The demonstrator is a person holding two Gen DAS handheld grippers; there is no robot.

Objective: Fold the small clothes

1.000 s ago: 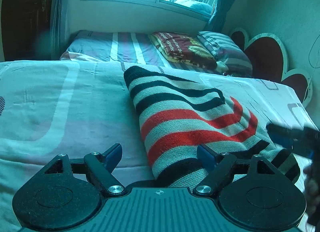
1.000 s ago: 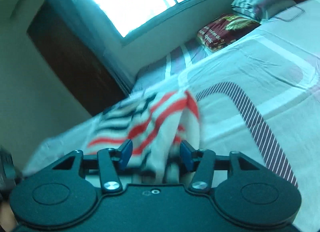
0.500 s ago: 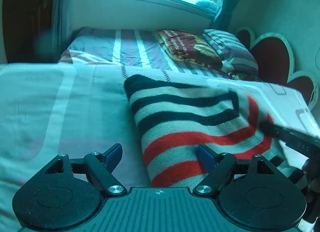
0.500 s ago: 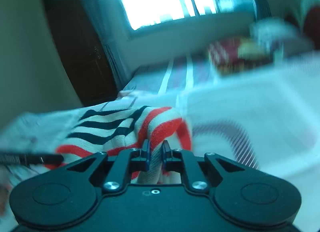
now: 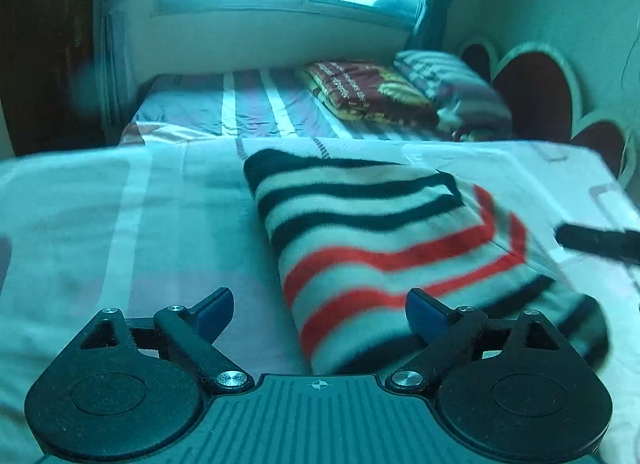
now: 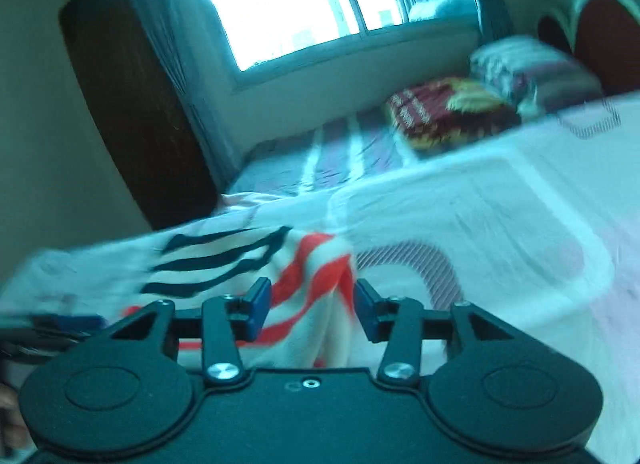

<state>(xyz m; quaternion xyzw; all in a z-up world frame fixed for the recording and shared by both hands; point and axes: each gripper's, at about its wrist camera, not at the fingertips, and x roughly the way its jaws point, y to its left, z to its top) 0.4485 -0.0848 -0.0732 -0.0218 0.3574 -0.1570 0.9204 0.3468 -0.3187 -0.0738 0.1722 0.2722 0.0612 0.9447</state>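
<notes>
My left claw [image 5: 318,310] is opening, empty; right claw [image 6: 313,310] opening w/ sweater [image 5: 384,248] fold between pads. Sweater runs 11-to-5, nearer my left.

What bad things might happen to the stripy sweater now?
1. The right gripper is opening, with the stripy sweater still bunched between its pads, so the fold it just laid may spring back or get dragged along as it pulls away.
2. The left gripper is opening wide with the sweater's near edge between its fingers; it might snag the knit and skew the folded bundle on the bedsheet.
</notes>
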